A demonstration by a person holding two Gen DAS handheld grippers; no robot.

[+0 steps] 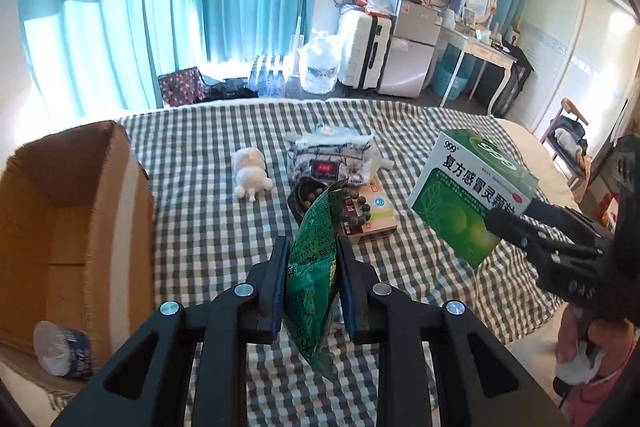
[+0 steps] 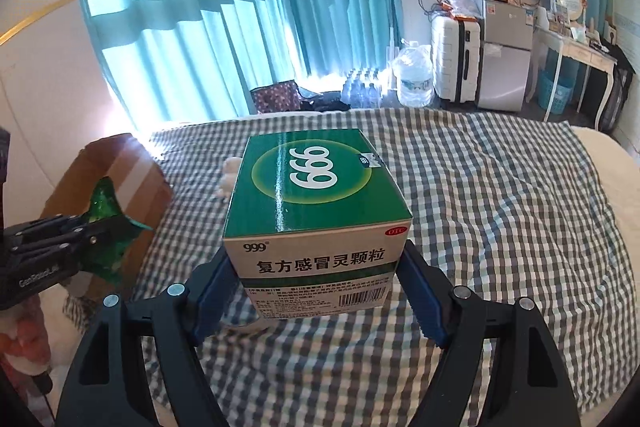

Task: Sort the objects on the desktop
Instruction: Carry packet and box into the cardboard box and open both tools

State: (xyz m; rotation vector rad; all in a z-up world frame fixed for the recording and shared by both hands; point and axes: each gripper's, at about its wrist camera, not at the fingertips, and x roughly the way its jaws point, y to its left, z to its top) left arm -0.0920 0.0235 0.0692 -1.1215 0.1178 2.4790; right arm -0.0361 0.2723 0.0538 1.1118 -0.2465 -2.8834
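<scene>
My left gripper (image 1: 314, 251) is shut on a green foil snack packet (image 1: 314, 279), held upright above the checked cloth (image 1: 200, 211). The packet also shows at the left of the right wrist view (image 2: 106, 227). My right gripper (image 2: 316, 263) is shut on a green and white 999 medicine box (image 2: 316, 203), held above the cloth; the box also shows at the right of the left wrist view (image 1: 472, 187). An open cardboard box (image 1: 68, 219) stands to the left, with a small blue and white cup (image 1: 60, 347) lying in it.
On the cloth lie a white plush toy (image 1: 250, 173), a patterned pouch (image 1: 332, 163), a dish of brown beads (image 1: 308, 195) and a flat box with a bead bracelet (image 1: 368, 215). Beyond the bed stand water bottles, a suitcase (image 1: 364, 51), a fridge and a dressing table.
</scene>
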